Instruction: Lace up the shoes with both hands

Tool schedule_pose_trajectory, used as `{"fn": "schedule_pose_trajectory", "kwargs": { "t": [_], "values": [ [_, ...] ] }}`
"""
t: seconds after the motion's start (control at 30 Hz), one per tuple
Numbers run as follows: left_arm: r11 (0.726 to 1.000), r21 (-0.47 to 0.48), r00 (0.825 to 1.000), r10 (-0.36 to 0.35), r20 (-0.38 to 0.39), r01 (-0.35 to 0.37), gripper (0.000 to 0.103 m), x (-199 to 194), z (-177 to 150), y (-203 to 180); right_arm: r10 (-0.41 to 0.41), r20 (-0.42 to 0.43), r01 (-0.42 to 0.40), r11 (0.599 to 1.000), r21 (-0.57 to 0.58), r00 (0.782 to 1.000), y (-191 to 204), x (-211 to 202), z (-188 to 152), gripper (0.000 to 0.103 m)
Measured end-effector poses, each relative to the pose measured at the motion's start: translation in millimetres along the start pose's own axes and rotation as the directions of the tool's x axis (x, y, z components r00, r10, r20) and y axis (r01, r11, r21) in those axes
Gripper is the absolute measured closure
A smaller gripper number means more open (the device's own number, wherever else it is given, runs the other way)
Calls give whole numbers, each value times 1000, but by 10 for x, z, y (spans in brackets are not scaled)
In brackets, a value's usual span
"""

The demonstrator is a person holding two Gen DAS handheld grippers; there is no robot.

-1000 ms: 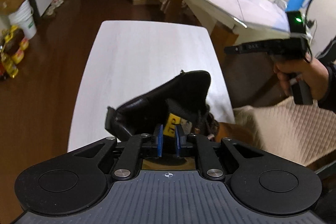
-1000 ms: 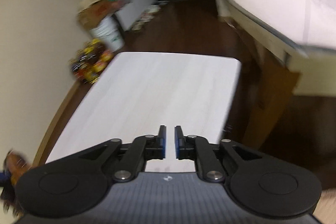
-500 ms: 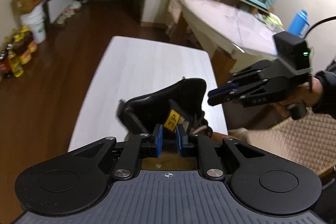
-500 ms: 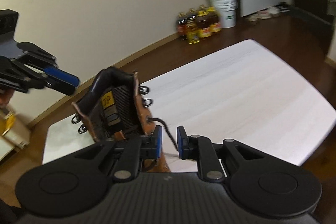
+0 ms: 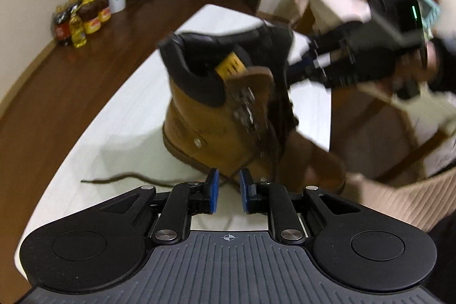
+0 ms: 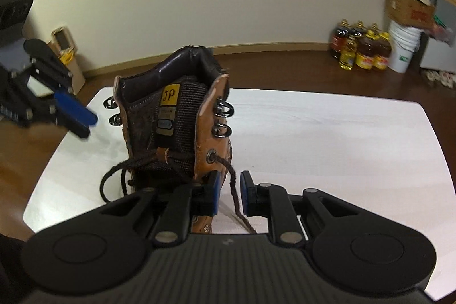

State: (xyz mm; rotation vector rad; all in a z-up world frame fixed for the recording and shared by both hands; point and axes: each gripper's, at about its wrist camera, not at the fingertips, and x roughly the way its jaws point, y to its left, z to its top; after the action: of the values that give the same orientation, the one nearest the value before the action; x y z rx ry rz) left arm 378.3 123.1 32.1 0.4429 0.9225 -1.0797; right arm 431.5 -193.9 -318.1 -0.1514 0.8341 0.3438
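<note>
Now the tan boot (image 6: pixel 182 133) stands upright on the white table (image 6: pixel 327 138), its top hooks bare and both lace ends loose. The right gripper (image 6: pixel 228 194) straddles the dark lace (image 6: pixel 233 195) coming out of the upper eyelet; its jaws are closing but the pads do not yet press the cord. To do this well, it should pinch the lace close under the eyelet, then lift it toward the lower hook without tipping the boot. The left gripper (image 5: pixel 228 194) sits low beside the boot's other side with its jaws opening, a strand of the other lace end (image 5: pixel 128 178) passing between the pads, unclamped. A second ago the right view showed only bare table, and the left gripper looked into the boot's collar from higher up.
</note>
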Motion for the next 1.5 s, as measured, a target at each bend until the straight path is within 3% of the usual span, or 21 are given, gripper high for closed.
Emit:
{"fn": "schedule_pose_trajectory", "kwargs": {
  "t": [0.17, 0.33, 0.47, 0.57, 0.63, 0.67, 0.73, 0.77, 0.87, 0.97, 1.03, 1.13, 1.2, 1.23, 1.3, 1.5],
  "values": [
    [990, 141, 999, -12, 34, 7, 86, 29, -8, -27, -2, -39, 3, 1000, 25, 999, 39, 15, -14, 92],
    [967, 254, 1000, -18, 8, 16, 86, 260, 1, -34, -55, -45, 59, 994, 90, 997, 72, -86, -60, 100],
    [903, 427, 999, -46, -8, 45, 86, 503, -9, -148, -69, -49, 78, 976, 202, 996, -11, -167, -103, 101],
    [865, 499, 998, -59, -16, 59, 85, 602, -24, -218, -74, -69, 85, 978, 189, 995, 7, -208, -147, 100],
    [851, 522, 998, -59, -24, 63, 85, 661, -36, -245, -68, -78, 81, 982, 172, 995, 38, -237, -159, 94],
    [852, 520, 998, -59, -29, 66, 85, 670, -33, -244, -65, -82, 77, 985, 155, 995, 67, -230, -159, 88],
    [867, 490, 996, -66, -67, 90, 88, 679, -3, -231, -63, -70, 71, 991, 116, 996, 118, -207, -140, 87],
    [876, 471, 994, -70, -85, 102, 98, 681, 10, -219, -63, -64, 69, 993, 96, 996, 142, -194, -128, 87],
    [902, 411, 989, -89, -117, 129, 100, 680, 46, -186, -62, -38, 64, 997, 42, 997, 182, -134, -63, 87],
    [909, 395, 987, -88, -131, 133, 101, 707, 62, -203, -56, -28, 56, 998, 3, 998, 160, -54, -11, 87],
    [914, 384, 986, -80, -145, 131, 101, 725, 71, -214, -53, -31, 52, 998, -26, 998, 153, 0, 9, 100],
    [925, 356, 983, -75, -169, 132, 101, 716, 47, -202, -94, -41, 92, 995, -50, 995, 104, 1, -37, 101],
    [930, 340, 979, -78, -186, 139, 101, 716, 16, -197, -220, -88, 222, 975, 12, 972, -154, 18, -170, 101],
    [932, 333, 978, -83, -193, 145, 101, 719, 1, -196, -234, -106, 239, 970, 37, 966, -226, 24, -214, 101],
    [936, 315, 974, -94, -207, 157, 101, 712, -40, -204, -298, -190, 323, 939, 121, 936, -530, 16, -435, 101],
    [940, 295, 969, -107, -225, 172, 101, 675, -15, -275, -344, -281, 386, 916, 110, 896, -609, 18, -656, 101]
  ]
}}
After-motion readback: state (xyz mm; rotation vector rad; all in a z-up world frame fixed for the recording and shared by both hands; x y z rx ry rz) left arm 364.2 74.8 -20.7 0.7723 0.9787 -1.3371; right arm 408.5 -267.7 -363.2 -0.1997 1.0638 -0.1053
